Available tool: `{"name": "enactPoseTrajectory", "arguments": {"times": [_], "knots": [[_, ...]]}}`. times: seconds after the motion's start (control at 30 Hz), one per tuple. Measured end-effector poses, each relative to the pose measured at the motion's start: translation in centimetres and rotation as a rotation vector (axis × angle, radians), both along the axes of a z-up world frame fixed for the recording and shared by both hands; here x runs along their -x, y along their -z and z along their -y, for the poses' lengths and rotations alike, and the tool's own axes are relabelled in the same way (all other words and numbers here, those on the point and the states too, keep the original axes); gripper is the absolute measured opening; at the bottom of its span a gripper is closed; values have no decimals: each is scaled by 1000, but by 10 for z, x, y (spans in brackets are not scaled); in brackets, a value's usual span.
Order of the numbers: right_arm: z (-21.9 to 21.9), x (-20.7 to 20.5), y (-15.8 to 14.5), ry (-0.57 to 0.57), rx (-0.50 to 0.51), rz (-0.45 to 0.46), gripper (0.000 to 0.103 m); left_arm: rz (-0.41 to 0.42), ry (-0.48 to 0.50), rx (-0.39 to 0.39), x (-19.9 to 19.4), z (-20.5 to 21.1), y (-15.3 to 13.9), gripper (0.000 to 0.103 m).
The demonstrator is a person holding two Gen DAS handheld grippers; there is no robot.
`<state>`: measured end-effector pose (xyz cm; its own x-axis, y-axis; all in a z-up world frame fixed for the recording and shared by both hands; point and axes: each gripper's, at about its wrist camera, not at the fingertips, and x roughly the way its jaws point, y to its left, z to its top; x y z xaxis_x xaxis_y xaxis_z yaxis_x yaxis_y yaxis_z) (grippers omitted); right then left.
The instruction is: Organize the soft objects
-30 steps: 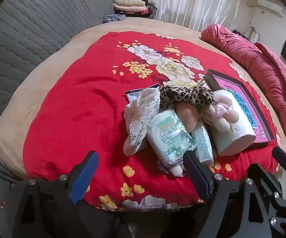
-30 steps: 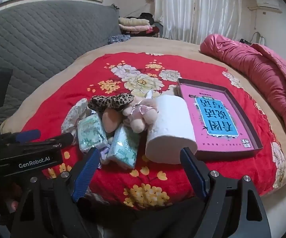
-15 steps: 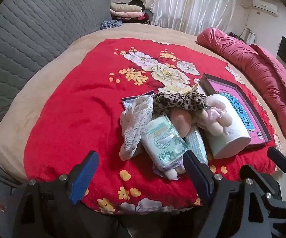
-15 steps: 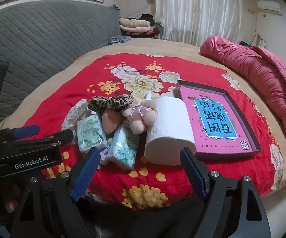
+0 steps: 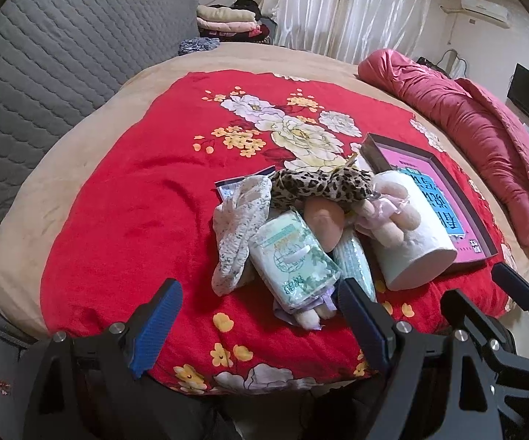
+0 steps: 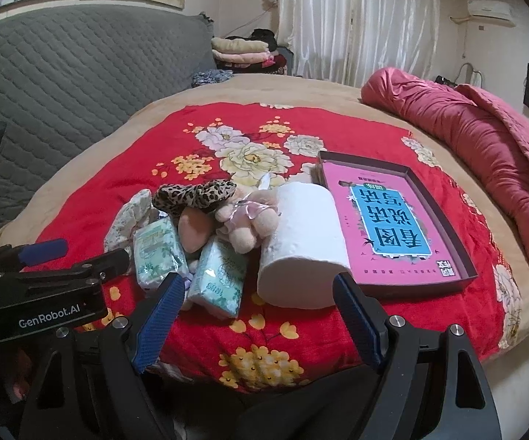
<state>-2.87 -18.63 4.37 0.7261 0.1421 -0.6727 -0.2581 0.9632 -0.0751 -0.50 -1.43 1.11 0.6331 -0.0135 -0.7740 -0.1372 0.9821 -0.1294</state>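
Tongs are seen nearest in both views: the left tongs (image 5: 257,315) are spread wide with nothing between their blue pads, held above the near edge of the red floral blanket (image 5: 118,198), and the right tongs (image 6: 257,311) are likewise wide open and empty, just short of the pile. The left tongs are also seen from the side at the left of the right wrist view (image 6: 41,256). Just beyond the fingertips, the soft objects are heaped together on the blanket, which is spread over the bed (image 5: 19,190). Closest lie two tissue packs, the larger tissue pack (image 5: 293,260) resting partly over a small plush item and the slimmer tissue pack (image 6: 218,278) beside it. A pale patterned cloth (image 5: 237,234) is draped at the left of the heap, and a white paper roll (image 6: 301,245) lies on its side at the right. Against the roll a pink plush toy (image 6: 244,220) is propped, with a peach sponge (image 5: 323,220) beside it and a leopard-print scrunchie (image 5: 319,183) laid across the top. To the right of the roll, touching it or nearly so, a dark shallow box (image 6: 440,216) holding a pink book is set. Farther back, a rolled pink quilt (image 6: 477,146), a grey quilted headboard (image 5: 44,55), folded clothes (image 6: 242,51) and white curtains (image 6: 352,22) are visible.
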Motion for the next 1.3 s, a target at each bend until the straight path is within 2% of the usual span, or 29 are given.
{"name": "enactPoseTrajectory", "arguments": {"times": [1.3], "knots": [[-1,1,0,-8,3,3,84,-21,30,7,1,7,6,86]]}}
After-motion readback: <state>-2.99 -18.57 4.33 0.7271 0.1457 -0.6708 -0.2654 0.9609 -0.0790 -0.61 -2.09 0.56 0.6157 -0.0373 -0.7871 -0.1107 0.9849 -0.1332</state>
